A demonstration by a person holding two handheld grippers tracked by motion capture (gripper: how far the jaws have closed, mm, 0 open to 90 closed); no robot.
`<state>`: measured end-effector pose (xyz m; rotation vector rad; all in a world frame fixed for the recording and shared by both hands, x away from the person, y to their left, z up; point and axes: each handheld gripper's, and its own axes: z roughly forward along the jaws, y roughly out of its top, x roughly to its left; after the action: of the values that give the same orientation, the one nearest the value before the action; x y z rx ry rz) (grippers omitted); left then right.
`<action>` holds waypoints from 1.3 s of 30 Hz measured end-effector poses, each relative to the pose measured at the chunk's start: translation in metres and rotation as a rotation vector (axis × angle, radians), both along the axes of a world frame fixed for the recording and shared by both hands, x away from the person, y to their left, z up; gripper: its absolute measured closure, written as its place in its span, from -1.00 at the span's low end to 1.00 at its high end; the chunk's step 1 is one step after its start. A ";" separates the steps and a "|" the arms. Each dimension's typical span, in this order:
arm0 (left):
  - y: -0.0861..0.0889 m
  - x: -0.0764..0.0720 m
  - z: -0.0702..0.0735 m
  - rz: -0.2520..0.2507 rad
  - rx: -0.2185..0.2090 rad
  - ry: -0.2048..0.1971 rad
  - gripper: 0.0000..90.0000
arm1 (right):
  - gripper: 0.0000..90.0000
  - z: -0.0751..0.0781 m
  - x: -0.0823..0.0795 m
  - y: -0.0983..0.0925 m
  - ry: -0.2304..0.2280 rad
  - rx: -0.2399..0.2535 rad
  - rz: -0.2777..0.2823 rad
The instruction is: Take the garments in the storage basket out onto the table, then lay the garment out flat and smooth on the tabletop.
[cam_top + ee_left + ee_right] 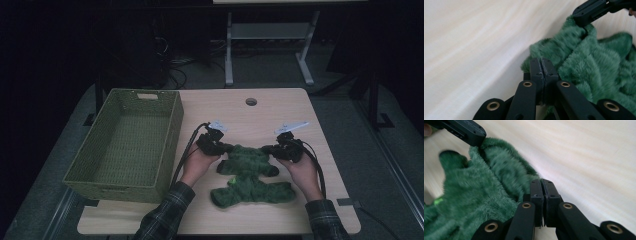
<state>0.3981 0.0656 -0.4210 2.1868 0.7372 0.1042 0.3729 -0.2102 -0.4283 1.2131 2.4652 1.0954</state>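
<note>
- The left gripper (541, 65) has its two black jaws pressed together on the near edge of the green fleece cloth (594, 67); pile shows right at the jaw tips.
- The right gripper (541, 186) is likewise clamped on the cloth's edge, its jaws meeting with green pile against them.
- In the high view the left gripper (220, 146) and the right gripper (270, 149) face each other across the far edge of the cloth (248, 175), one at each upper corner.
- Each gripper's view shows the other gripper's jaws biting the opposite corner of the same edge.
- The left hand (197, 162) and right hand (300, 167) lie low over the table (280, 107), forearms in plaid sleeves coming in from the near edge and angling slightly inward.
- The cloth lies rumpled on the table's near middle, between the hands.
- A green woven basket (170, 130) stands on the table's left side, just beside the left hand and apart from the cloth.
</note>
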 end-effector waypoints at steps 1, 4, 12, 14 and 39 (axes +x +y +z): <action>0.001 0.000 0.004 0.003 -0.006 -0.021 0.98 | 0.95 0.004 -0.001 0.000 -0.017 0.016 -0.014; 0.006 0.000 0.014 0.026 -0.020 -0.076 0.98 | 0.95 0.016 -0.001 -0.002 -0.079 0.029 -0.026; 0.015 0.005 0.019 0.065 -0.039 -0.120 0.98 | 0.95 0.025 0.002 -0.002 -0.137 0.034 -0.040; 0.016 0.006 0.016 0.078 -0.043 -0.127 0.98 | 0.95 0.023 0.005 0.000 -0.143 0.033 -0.047; 0.017 0.031 -0.010 0.155 0.018 -0.068 0.26 | 0.46 0.017 0.033 0.003 -0.130 0.070 -0.062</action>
<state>0.4293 0.0826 -0.4312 2.1297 0.8685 0.2641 0.4057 -0.2068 -0.4115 1.1886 2.2962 1.2130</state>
